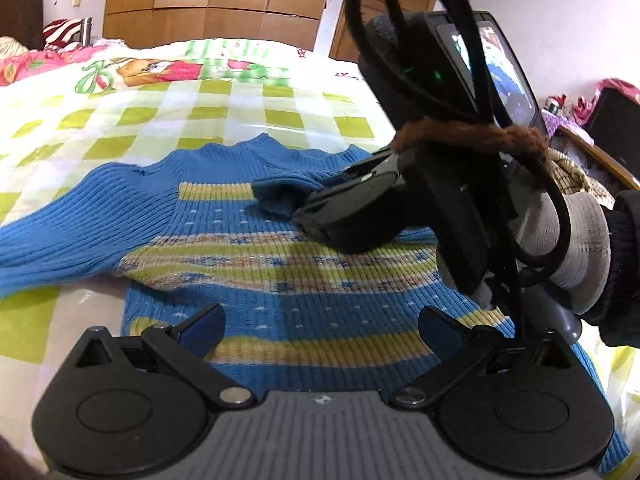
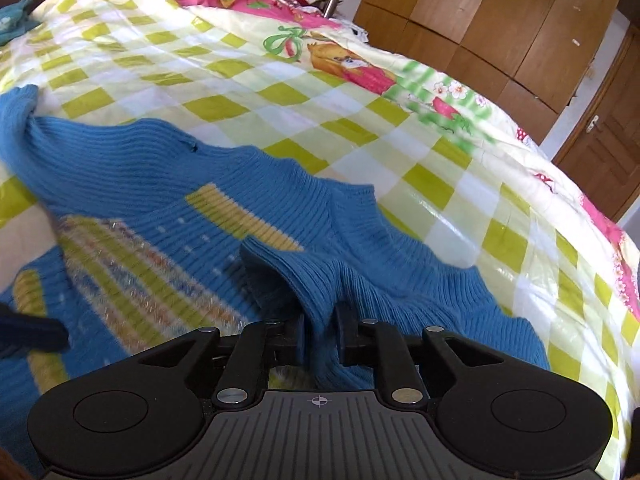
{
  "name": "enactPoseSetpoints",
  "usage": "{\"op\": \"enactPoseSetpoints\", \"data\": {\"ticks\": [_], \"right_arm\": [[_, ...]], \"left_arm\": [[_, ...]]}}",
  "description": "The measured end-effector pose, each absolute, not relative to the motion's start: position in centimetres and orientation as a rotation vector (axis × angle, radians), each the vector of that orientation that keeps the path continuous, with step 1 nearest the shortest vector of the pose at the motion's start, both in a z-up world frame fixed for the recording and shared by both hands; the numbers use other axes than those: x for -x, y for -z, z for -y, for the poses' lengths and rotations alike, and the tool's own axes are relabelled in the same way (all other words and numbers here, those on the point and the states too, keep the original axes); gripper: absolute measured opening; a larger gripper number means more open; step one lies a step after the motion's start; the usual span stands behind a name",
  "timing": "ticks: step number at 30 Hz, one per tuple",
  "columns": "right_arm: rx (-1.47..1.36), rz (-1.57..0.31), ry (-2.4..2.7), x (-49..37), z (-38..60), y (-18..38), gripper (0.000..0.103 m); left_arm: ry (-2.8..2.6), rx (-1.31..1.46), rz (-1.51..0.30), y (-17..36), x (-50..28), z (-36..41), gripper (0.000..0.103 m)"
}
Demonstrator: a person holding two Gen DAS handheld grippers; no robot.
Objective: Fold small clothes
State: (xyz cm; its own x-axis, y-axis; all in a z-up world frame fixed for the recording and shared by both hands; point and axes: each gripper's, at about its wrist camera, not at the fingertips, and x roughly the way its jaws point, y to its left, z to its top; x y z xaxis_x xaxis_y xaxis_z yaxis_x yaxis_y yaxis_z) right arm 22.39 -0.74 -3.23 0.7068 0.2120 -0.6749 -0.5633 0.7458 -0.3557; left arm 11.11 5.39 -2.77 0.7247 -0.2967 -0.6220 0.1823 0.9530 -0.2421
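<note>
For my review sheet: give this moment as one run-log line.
stage: sleeve folded onto blue sweater | left gripper: open, empty | right gripper: sleeve between its jaws, grip unclear | surface: checked quilt

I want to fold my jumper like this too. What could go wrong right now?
The sleeve is folded over the jumper but still sits between the right gripper fingers, so pulling away might drag it back out. The other sleeve still lies spread on the bedcover, so the fold may end up lopsided. The left gripper hovers open, holding nothing down.
</note>
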Motion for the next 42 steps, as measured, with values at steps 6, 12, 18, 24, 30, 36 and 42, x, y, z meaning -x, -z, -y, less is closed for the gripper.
{"op": "enactPoseSetpoints", "data": {"ticks": [6,12,18,24,30,36,42], "right_arm": [[0.258,-0.600,-0.413,-23.6,3.3,-2.4,0.008],[0.361,-0.568,-0.642,-21.6,1.8,-2.2,0.010],[0.477,-0.782,-0.762,-21.0,1.8,1.6,0.014],[0.312,-0.720,-0.657,-20.9,6.6,-1.7,0.022],[0.168,-0.741,-0.343,-20.9,15.1,-1.1,0.023],[0.126,-0.831,-0.055,-23.5,20.7,1.8,0.029],[0.068,-0.775,-0.108,-24.3,21.0,0.5,0.029]], "left_arm": [[0.282,0.182,-0.688,2.6,-10.9,-5.8,0.103],[0.319,0.132,-0.689,2.6,-10.4,-4.9,0.103],[0.371,0.083,-0.700,2.9,-10.1,-3.6,0.103],[0.331,0.084,-0.687,2.6,-10.1,-3.6,0.103],[0.339,0.064,-0.622,1.1,-12.6,-2.8,0.103],[0.300,-0.013,-0.699,2.6,-18.5,-0.2,0.103],[0.262,-0.075,-0.698,2.8,-19.3,1.0,0.103]]}}
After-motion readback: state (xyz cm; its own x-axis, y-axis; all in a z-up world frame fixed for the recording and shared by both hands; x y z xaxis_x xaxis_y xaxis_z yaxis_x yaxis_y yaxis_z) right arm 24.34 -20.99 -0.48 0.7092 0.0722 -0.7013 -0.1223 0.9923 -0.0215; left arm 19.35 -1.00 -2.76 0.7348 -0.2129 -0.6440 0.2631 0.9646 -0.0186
